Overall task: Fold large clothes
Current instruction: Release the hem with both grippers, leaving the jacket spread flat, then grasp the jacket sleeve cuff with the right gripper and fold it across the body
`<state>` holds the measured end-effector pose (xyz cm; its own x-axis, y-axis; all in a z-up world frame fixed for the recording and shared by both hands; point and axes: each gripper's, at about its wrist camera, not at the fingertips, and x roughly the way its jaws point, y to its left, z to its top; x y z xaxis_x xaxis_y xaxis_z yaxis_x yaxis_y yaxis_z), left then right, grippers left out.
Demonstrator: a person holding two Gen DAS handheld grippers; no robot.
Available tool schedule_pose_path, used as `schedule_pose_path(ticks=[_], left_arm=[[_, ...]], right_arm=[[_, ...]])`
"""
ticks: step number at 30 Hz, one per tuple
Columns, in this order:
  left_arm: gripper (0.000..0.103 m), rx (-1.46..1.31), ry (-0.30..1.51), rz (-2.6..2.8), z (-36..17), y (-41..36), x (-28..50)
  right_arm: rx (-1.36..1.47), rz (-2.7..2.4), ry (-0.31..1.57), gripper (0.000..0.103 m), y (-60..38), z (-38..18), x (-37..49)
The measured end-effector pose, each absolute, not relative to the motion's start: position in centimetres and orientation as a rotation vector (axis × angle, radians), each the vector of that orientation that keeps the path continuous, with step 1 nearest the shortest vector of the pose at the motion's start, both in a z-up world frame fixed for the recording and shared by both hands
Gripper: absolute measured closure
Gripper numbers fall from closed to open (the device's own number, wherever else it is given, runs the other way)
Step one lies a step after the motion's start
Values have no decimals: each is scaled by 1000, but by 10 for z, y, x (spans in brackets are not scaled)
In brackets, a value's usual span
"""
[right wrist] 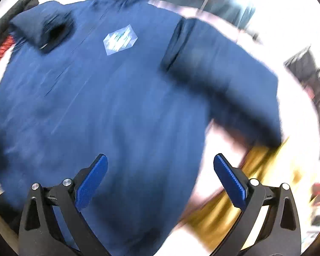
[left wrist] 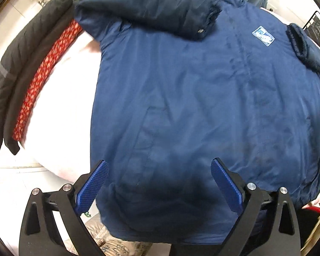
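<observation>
A large navy blue jacket (left wrist: 192,98) lies spread flat, front up, on a white surface (left wrist: 61,115), with a pale chest logo (left wrist: 263,35). One sleeve (left wrist: 151,15) is folded across the upper chest. The other sleeve (right wrist: 224,81) lies out to the right side in the right wrist view, where the jacket (right wrist: 100,111) is blurred. My left gripper (left wrist: 160,170) is open and empty above the jacket's hem. My right gripper (right wrist: 160,168) is open and empty above the hem's right part.
A black quilted garment (left wrist: 15,74) with red patterned cloth (left wrist: 42,81) beside it lies along the left of the white surface. A patterned fabric (left wrist: 108,241) shows below the hem. A yellowish-brown edge (right wrist: 234,196) runs at the lower right. Dark furniture (right wrist: 309,74) stands at the far right.
</observation>
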<state>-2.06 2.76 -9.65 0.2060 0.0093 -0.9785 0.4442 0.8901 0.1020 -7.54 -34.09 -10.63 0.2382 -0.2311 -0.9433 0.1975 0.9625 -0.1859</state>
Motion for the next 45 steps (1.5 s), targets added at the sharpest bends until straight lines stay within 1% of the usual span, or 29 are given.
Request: schedule_pose_path(ticks=[3, 6, 8, 9, 10, 11, 13, 14, 16, 18, 20, 24, 26, 28, 31, 33, 37, 38, 40, 41, 42, 43, 44, 45], left_arm=[[8, 401, 1325, -351, -91, 14, -27], [8, 427, 1324, -376, -92, 6, -38], [8, 447, 1322, -391, -98, 7, -35], [8, 448, 1323, -394, -100, 8, -32], [8, 440, 1326, -394, -104, 12, -26], [8, 423, 1333, -389, -106, 15, -21], [8, 411, 1339, -373, -110, 21, -16], [8, 412, 1342, -363, -113, 24, -13], [8, 408, 1350, -351, -120, 31, -8], [8, 398, 1359, -344, -125, 36, -5], [8, 379, 1364, -348, -128, 40, -1], [8, 351, 1355, -362, -126, 42, 8], [8, 347, 1346, -369, -126, 43, 16], [8, 346, 1335, -371, -124, 45, 20], [8, 347, 1329, -373, -122, 50, 25], [8, 358, 1330, -369, -125, 57, 26], [8, 392, 1349, -355, -135, 69, 26], [8, 395, 1354, -353, -138, 74, 28], [8, 394, 1362, -347, -141, 79, 32], [8, 391, 1362, -345, -142, 80, 35], [8, 386, 1359, -346, -141, 81, 39], [8, 382, 1354, -349, -140, 81, 43], [8, 379, 1343, -352, -138, 79, 48], [8, 377, 1335, -356, -136, 77, 51]], right_arm=[[-205, -327, 1249, 6, -343, -108, -40], [-407, -388, 1258, 12, -340, -129, 4], [-470, -402, 1261, 13, -340, -148, 17], [-496, -408, 1269, 15, -345, -155, 22], [-529, -416, 1295, 23, -349, -167, 30], [-536, -414, 1333, 27, -354, -179, 36], [-473, -416, 1356, 51, -363, -180, 39], [-444, -424, 1352, 56, -366, -176, 40], [-418, -457, 1324, 73, -369, -165, 44], [-344, -478, 1283, 80, -374, -139, 53], [-238, -446, 1212, 84, -372, -112, 67], [-160, -337, 1047, 84, -337, -48, 107], [-97, -262, 1016, 84, -314, -29, 119], [-19, -194, 1014, 84, -294, -22, 139], [46, -135, 1039, 84, -266, -34, 161], [70, -109, 1089, 84, -246, -54, 168], [175, -55, 1174, 84, -224, -86, 161], [187, -56, 1180, 84, -214, -81, 143], [191, -61, 1197, 82, -197, -92, 143], [187, -62, 1210, 79, -195, -100, 145], [194, -67, 1222, 72, -193, -108, 145], [208, -69, 1226, 59, -191, -115, 146], [239, -63, 1237, 50, -192, -119, 146], [260, -66, 1250, 36, -192, -122, 145]])
